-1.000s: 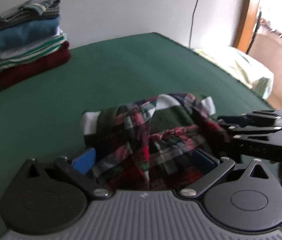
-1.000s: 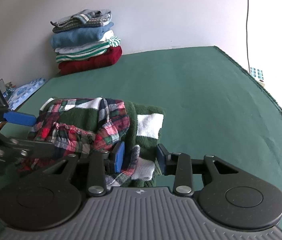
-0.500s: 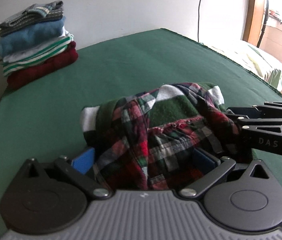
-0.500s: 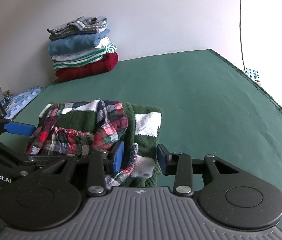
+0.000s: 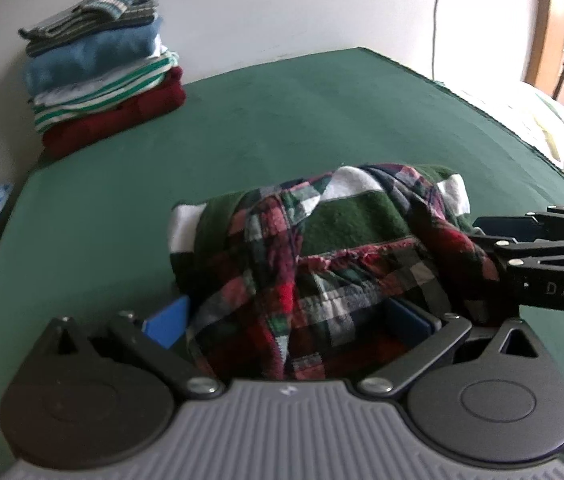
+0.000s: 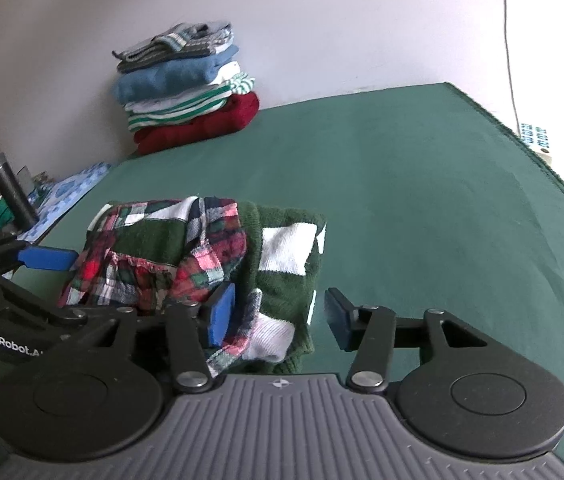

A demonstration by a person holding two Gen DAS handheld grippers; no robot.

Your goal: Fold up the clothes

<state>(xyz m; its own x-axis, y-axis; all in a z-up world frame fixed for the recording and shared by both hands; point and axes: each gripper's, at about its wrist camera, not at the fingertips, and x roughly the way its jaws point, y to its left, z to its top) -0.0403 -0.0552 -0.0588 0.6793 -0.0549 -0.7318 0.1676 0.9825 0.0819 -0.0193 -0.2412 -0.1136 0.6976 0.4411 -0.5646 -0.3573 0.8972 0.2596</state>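
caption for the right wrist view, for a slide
Right gripper opening around the folded plaid-and-green garment on a green table.

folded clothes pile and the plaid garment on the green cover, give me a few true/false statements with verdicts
1. A stack of folded clothes stands at the far edge of the green cover, by the wall. True.
2. The bottom item of that stack is blue. False: the bottom one is dark red; a blue one lies higher up.
3. The plaid garment lies bunched together with a green and white knit. True.
4. The right gripper is clamped tight on the cloth. False: its jaws are opening; cloth lies between them, and the right pad stands clear of it.
5. The plaid garment lies on top of the stack. False: it lies apart from the stack, near the grippers.
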